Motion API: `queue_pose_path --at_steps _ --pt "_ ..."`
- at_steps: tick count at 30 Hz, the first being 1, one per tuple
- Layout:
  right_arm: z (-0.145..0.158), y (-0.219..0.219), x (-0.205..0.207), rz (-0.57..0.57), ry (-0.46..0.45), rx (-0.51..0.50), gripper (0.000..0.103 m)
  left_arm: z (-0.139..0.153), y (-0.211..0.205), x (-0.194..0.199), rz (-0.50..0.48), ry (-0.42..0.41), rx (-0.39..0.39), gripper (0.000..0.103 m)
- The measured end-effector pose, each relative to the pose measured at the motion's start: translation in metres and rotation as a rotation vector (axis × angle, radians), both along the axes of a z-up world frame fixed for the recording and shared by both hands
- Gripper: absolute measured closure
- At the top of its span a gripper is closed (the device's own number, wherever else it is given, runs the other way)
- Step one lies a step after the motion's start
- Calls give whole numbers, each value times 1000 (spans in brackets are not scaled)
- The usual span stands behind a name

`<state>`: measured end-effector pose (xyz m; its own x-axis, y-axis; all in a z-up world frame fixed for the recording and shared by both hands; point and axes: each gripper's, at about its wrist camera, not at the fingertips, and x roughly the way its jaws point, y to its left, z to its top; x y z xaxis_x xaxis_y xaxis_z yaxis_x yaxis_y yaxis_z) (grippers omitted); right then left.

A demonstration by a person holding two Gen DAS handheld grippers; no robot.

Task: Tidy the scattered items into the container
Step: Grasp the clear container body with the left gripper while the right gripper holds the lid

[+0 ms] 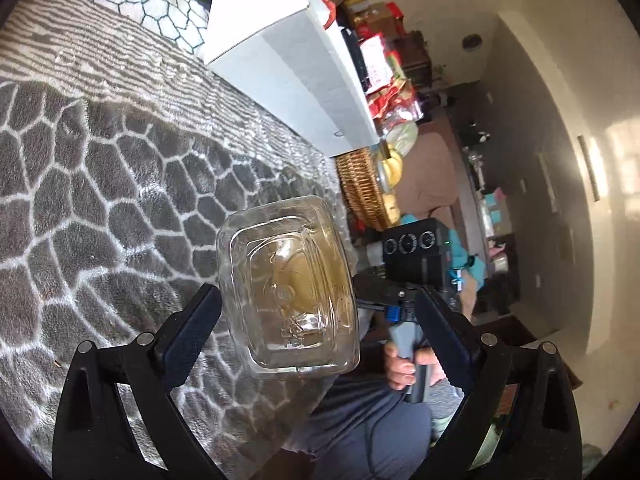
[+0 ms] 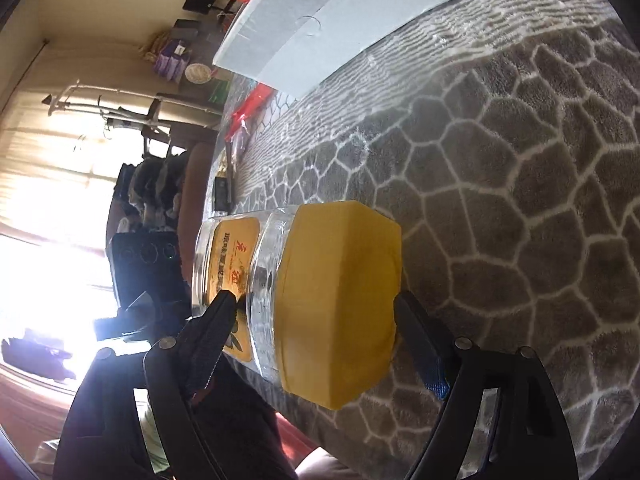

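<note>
A clear plastic jar with a yellow lid lies between both grippers over the grey patterned blanket. In the left wrist view I see its clear bottom (image 1: 290, 290); my left gripper (image 1: 320, 312) is open around it, its fingers apart from the jar's sides. In the right wrist view I see the yellow lid (image 2: 340, 304) and the label; my right gripper (image 2: 316, 312) is shut on the jar at the lid end. The white box (image 1: 288, 64) stands beyond on the blanket, and also shows in the right wrist view (image 2: 320, 28).
A grey blanket (image 1: 100, 200) with a white cell pattern covers the surface. A wicker basket (image 1: 362, 184) with fruit stands past the box's corner. Red packets (image 2: 250, 112) lie by the box. A black device (image 1: 416, 252) sits off the edge.
</note>
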<state>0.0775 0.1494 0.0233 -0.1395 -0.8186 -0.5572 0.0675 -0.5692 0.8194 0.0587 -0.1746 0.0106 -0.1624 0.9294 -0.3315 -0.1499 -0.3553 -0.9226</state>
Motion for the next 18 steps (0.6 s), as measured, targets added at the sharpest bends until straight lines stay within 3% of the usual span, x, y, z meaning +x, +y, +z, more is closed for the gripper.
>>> queue_pose_path --at_steps 4,6,9,13,15,18 --pt "-9 18 -4 -36 -62 -153 16 11 -2 -3 -10 36 123 7" --pt "-12 26 -4 -60 -76 -164 15 12 2 -5 -10 40 123 7" --pt "8 25 0 -45 24 10 2 4 10 -9 -14 4 107 7" --pt "30 14 10 -22 151 219 2 -8 31 -11 -50 -39 81 7" --pt "40 9 15 -15 231 327 2 -8 39 -9 -74 -26 32 7" --pt "32 11 18 12 220 320 2 -11 46 -8 -79 -20 -48 10"
